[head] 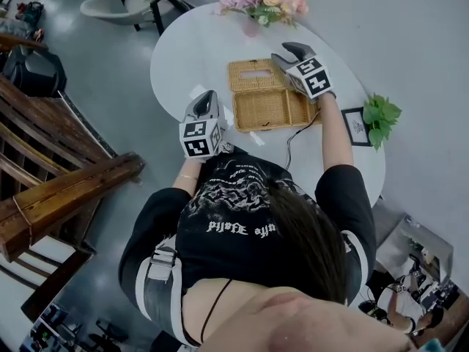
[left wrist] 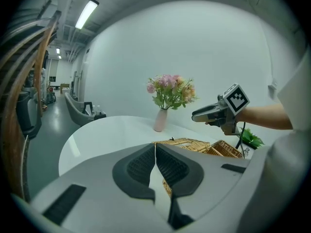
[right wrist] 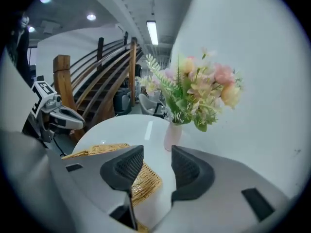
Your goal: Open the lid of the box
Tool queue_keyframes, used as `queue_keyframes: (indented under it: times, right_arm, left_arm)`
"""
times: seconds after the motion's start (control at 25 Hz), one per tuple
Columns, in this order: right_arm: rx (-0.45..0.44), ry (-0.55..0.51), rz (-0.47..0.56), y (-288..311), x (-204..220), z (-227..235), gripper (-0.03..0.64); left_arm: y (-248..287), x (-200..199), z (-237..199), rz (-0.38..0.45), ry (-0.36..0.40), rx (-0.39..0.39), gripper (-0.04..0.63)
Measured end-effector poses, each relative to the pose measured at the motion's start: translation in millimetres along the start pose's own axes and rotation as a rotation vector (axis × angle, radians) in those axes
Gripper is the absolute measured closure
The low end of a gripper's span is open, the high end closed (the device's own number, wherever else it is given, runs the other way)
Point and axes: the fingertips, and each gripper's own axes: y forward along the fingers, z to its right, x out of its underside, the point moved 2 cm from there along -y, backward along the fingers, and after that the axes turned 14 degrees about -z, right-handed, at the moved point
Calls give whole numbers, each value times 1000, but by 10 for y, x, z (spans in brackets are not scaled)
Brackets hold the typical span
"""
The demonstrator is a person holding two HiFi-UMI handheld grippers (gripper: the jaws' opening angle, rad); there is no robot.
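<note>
Wicker box [head: 272, 108] sits near the middle of the white table [head: 183, 50], its lid [head: 255, 74] already swung open and lying flat on the far side, toward the flower vase [head: 253, 26]. Your right gripper [head: 292, 50] hovers above the box's far right corner, jaws apart with nothing between them. Your left gripper [head: 204, 100] hangs near the table's left edge, jaws together and empty. The opening step looks done; next, I'd judge, simply draw both grippers clear.
</note>
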Motion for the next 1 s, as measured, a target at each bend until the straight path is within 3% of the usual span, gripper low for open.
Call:
queue_keyframes:
  times: [0.4,0.64,1.0]
  right_arm:
    - [113,105,245,-750,-112,-93,414]
    - [153,101,272,-1077,-77,-234,437]
    - [263,246,308,-1434,278,-396,436]
  left_arm:
    - [-80,-152,222,49,56,55,569]
    - [-148,-257,326,86,84,81,568]
    - [-188,-319,508,115,126,114,569]
